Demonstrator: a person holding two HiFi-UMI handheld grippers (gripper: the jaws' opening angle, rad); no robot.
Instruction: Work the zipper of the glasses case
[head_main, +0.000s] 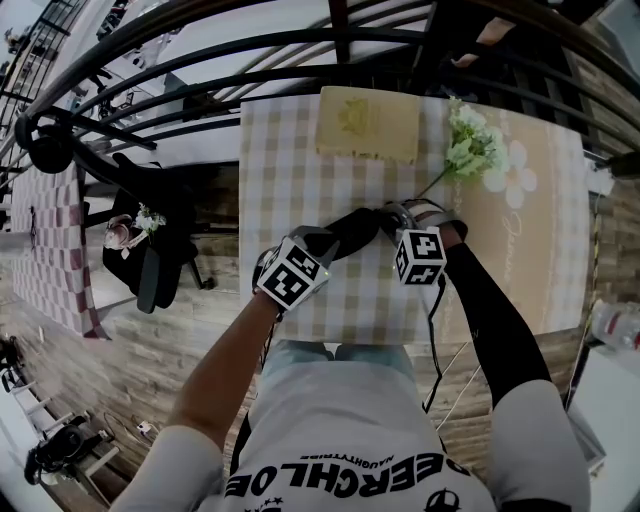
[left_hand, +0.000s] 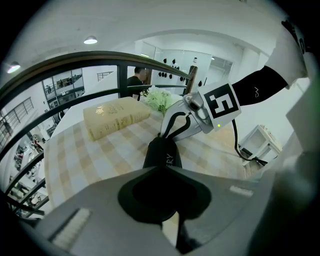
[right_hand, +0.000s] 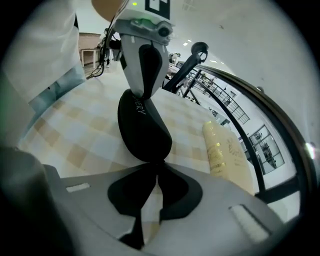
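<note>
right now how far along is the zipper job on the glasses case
Done: the left tool is clamped on one end of the black glasses case. In hand: the right tool is pinched shut at the case's other tip, likely on the zipper pull. Left: no opened seam shows, so the zip run itself seems yet to come.

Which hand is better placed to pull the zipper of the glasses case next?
Right, probably. The right gripper pinches the glasses case at its narrow tip, where a pull would likely sit; the left gripper clamps the other end, bracing it.
</note>
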